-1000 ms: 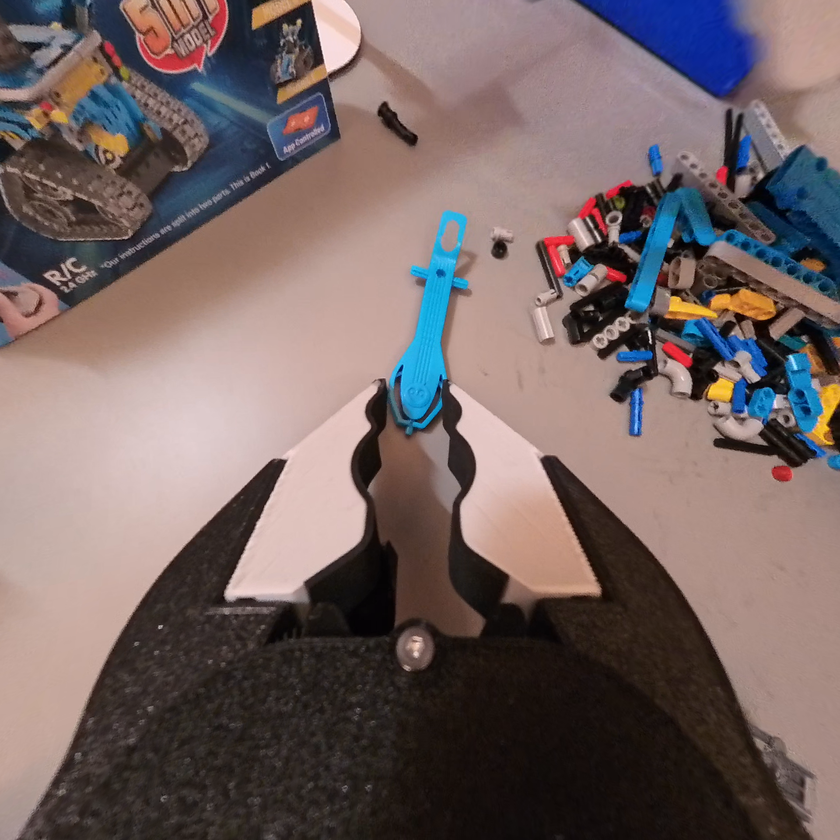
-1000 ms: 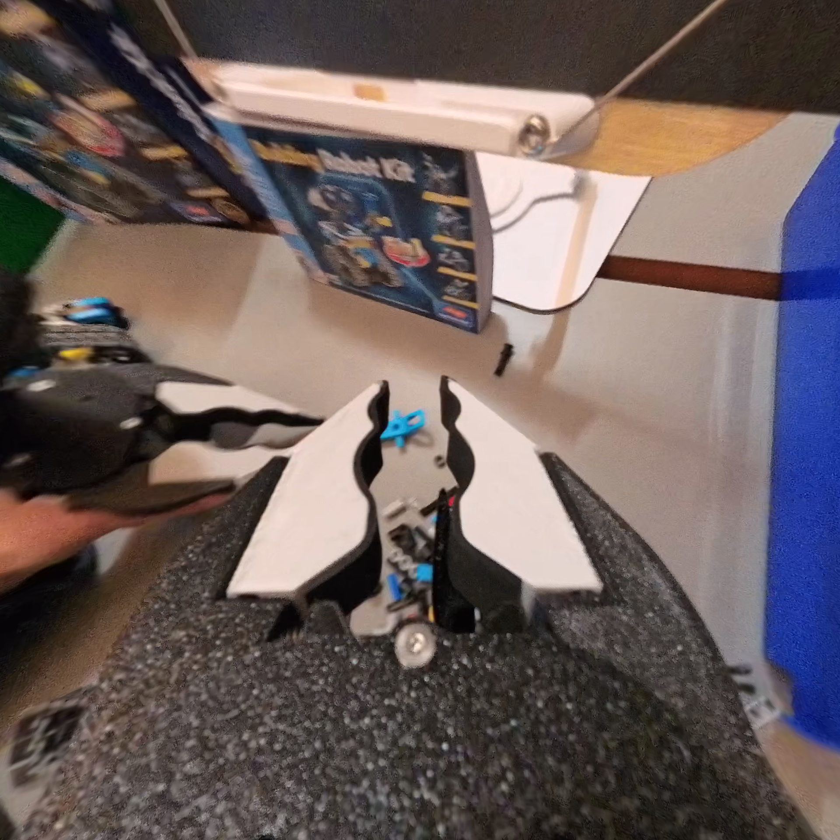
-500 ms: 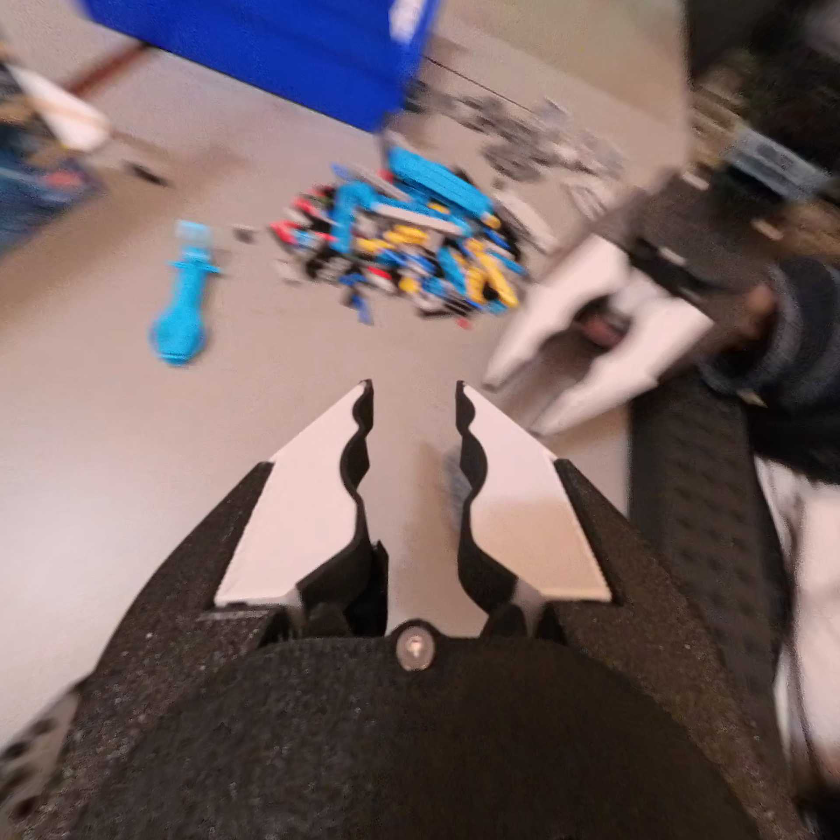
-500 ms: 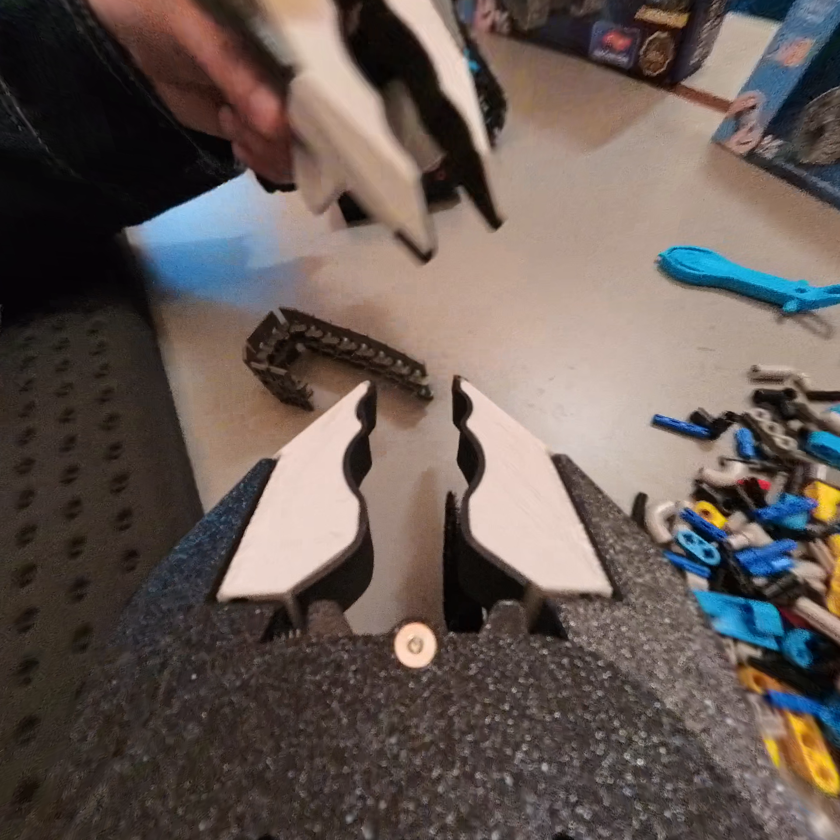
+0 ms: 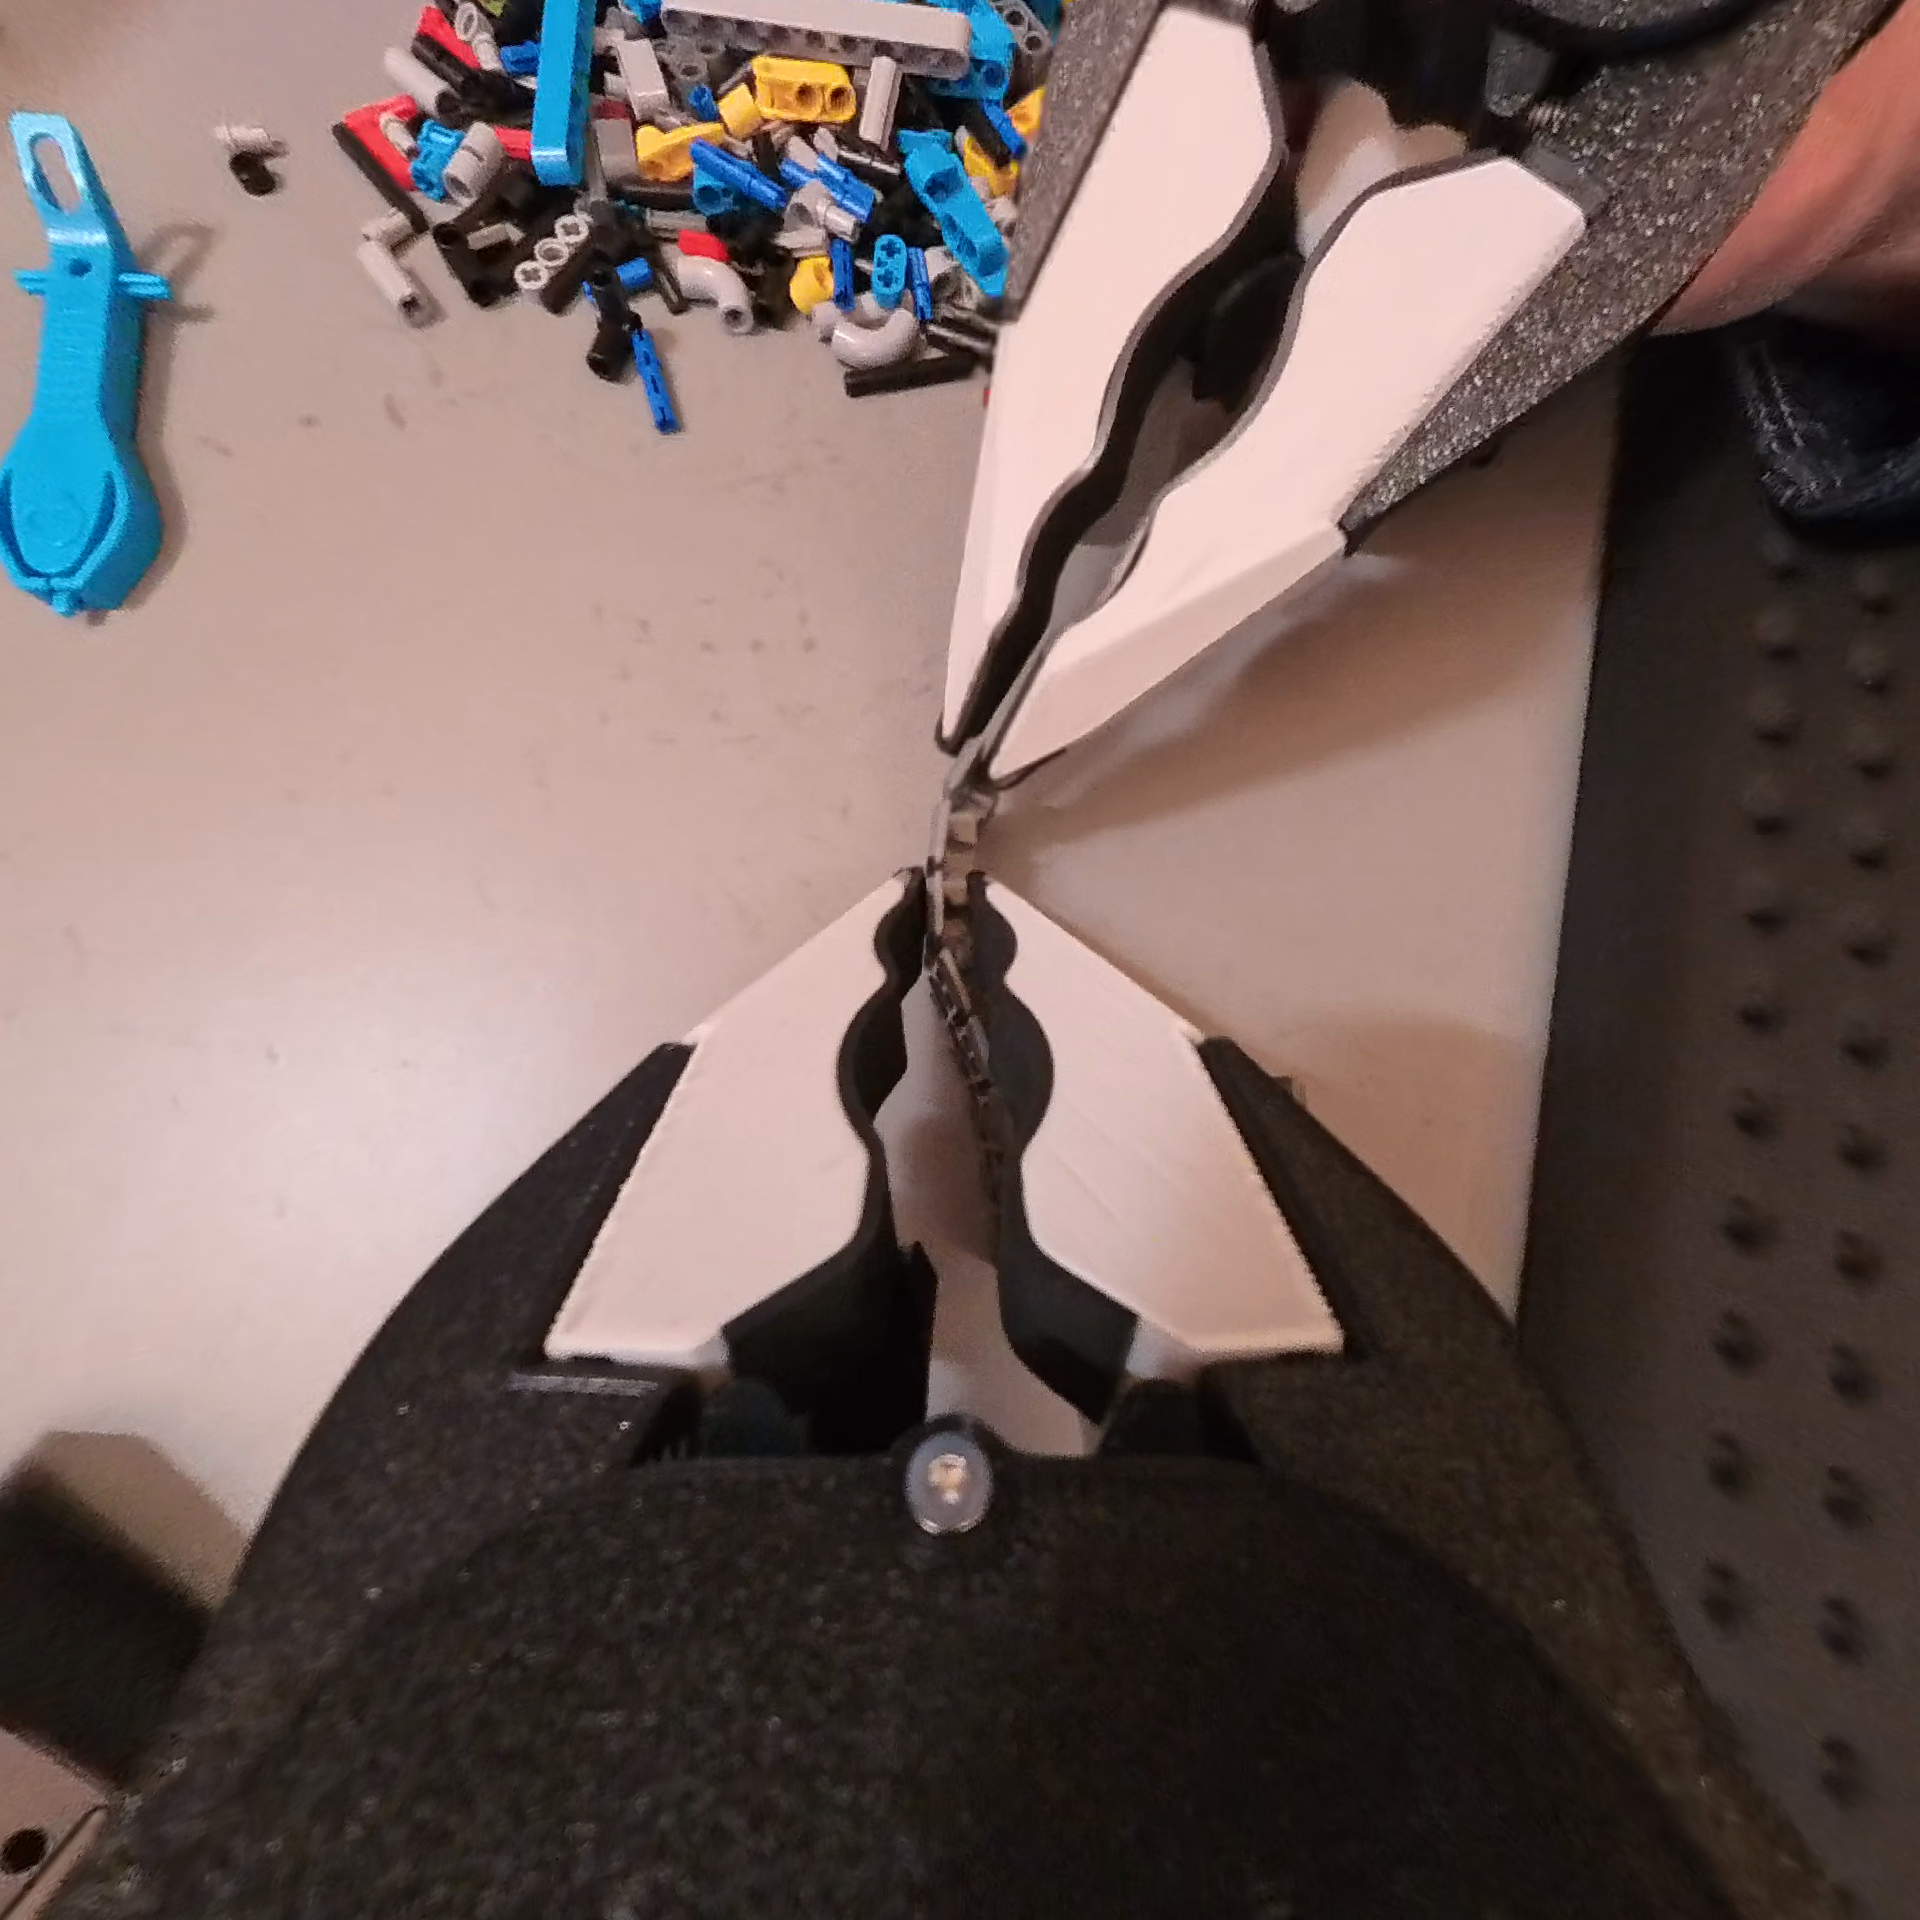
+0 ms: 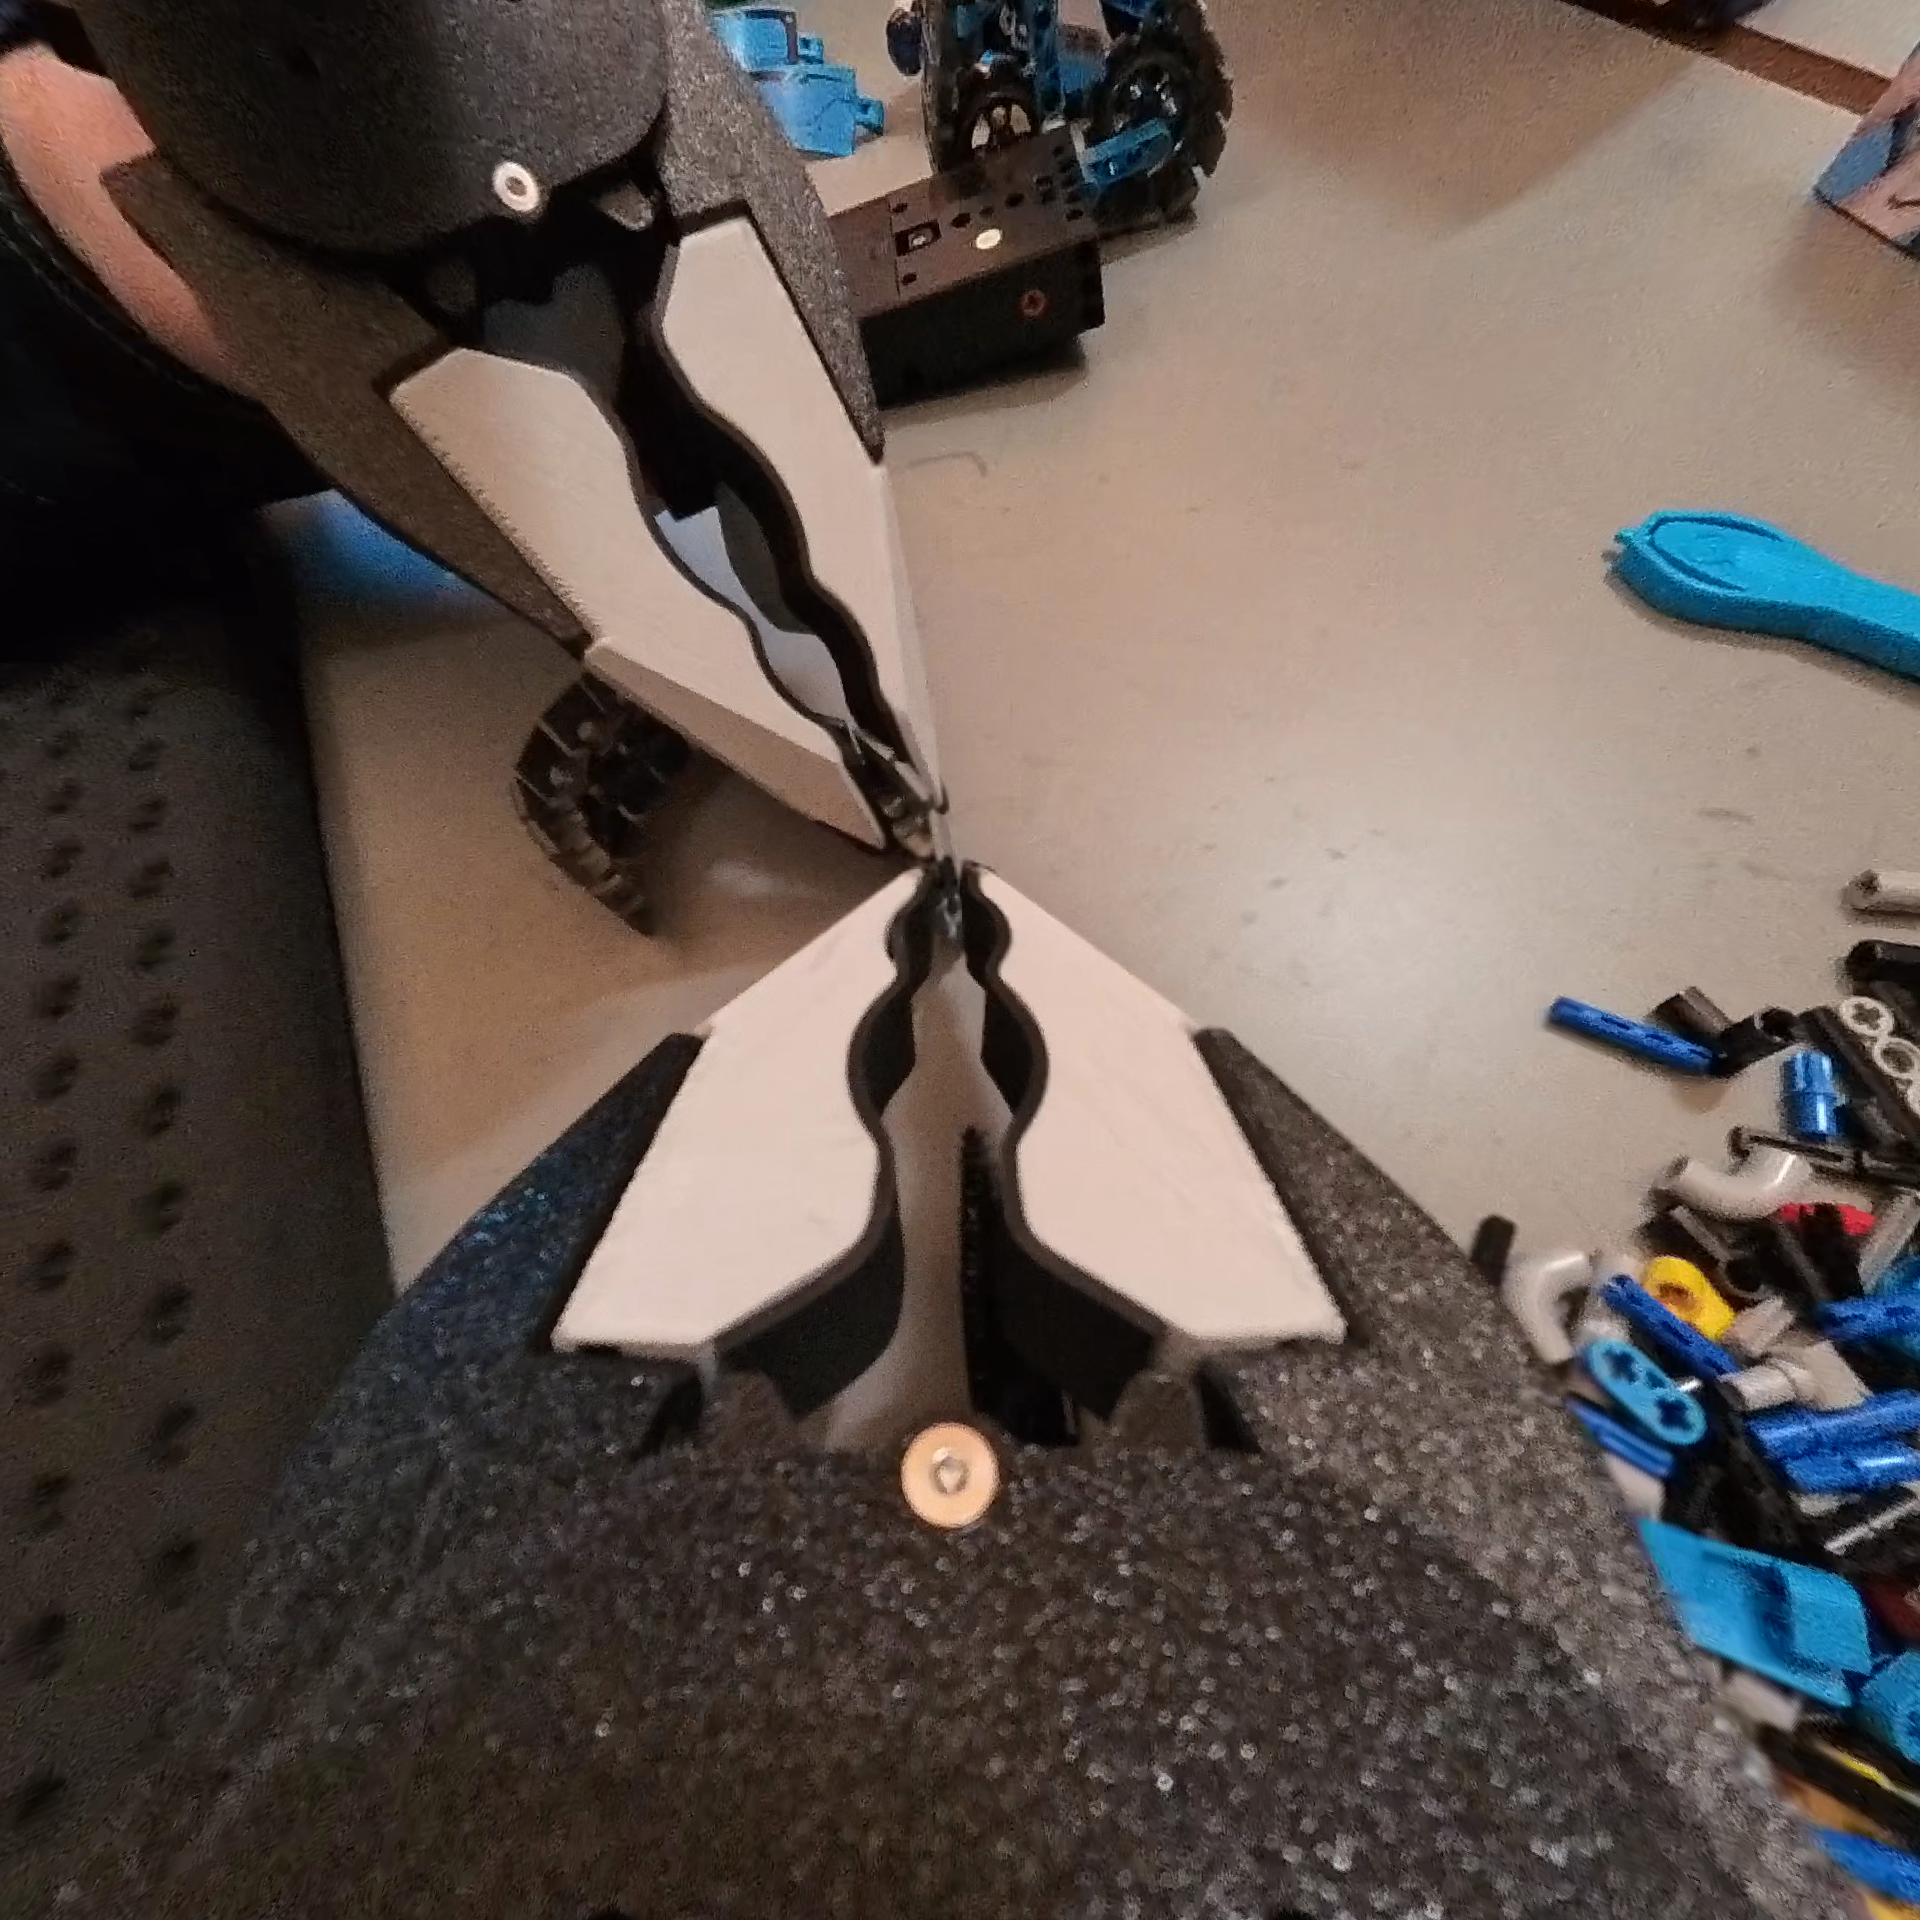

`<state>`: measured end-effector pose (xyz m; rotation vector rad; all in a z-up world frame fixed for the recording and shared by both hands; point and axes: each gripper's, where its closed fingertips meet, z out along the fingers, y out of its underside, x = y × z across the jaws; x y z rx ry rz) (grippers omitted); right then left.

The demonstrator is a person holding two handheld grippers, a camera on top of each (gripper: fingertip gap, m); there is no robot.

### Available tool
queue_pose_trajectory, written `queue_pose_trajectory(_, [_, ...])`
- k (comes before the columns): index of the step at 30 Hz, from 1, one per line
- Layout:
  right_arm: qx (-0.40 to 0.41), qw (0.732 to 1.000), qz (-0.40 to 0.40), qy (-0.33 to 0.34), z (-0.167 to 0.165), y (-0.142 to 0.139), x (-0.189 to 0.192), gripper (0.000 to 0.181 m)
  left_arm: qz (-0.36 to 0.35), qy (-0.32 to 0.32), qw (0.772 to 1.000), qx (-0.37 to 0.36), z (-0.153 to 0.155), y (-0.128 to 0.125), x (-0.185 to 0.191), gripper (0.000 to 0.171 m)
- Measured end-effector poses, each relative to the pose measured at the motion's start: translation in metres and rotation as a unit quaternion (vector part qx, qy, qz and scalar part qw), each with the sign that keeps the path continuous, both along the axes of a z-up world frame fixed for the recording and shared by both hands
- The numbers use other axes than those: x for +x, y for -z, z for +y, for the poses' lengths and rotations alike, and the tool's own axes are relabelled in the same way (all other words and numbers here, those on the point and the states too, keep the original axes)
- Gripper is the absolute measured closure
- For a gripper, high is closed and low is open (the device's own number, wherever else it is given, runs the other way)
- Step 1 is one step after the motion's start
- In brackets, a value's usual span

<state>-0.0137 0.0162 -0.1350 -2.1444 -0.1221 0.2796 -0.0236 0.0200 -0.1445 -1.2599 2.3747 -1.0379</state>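
Black track chain [image 5: 957, 940] is pinched between both hand-held grippers, left [image 5: 943, 881] and right [image 6: 943, 881], tip to tip.

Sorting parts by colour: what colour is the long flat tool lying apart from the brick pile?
Light blue all over; the tool shows best in the left wrist view.

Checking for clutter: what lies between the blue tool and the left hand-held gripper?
Bare table, in the left wrist view, between blue tool and left hand-held gripper.

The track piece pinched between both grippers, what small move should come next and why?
Probably ease the two apart a little. The left gripper and right gripper meet tip to tip on the short track piece, so neither camera shows how it sits.
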Motion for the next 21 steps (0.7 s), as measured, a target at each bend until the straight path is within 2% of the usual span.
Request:
queue_pose_trajectory(6, [-0.002, 1.0, -0.009, 0.013, 0.001, 0.0, -0.003, 0.179, -0.032, -0.005, 0.999, 0.026, 0.002, -0.003, 0.002, 0.165])
queue_pose_trajectory(8, [-0.002, 1.0, -0.001, 0.014, 0.001, 0.0, -0.003, 0.179, -0.043, -0.007, 0.999, 0.013, 0.001, -0.008, 0.004, 0.16])
queue_pose_trajectory(10, [-0.002, 1.0, 0.002, 0.015, 0.001, 0.0, -0.003, 0.178, -0.041, -0.008, 0.999, -0.001, 0.0, -0.009, 0.004, 0.169])
queue_pose_trajectory(13, [-0.004, 0.999, 0.015, 0.029, 0.001, 0.0, -0.003, 0.175, -0.047, -0.009, 0.999, -0.008, 0.0, -0.009, 0.006, 0.17])
queue_pose_trajectory(17, [-0.013, 0.998, 0.024, 0.06, 0.003, 0.001, 0.004, 0.179, -0.064, -0.013, 0.998, 0.001, -0.002, -0.009, 0.008, 0.17])
queue_pose_trajectory(21, [-0.023, 0.979, 0.148, 0.135, 0.005, 0.001, 0.009, 0.179, -0.08, -0.041, 0.996, 0.018, -0.001, -0.009, 0.013, 0.171])
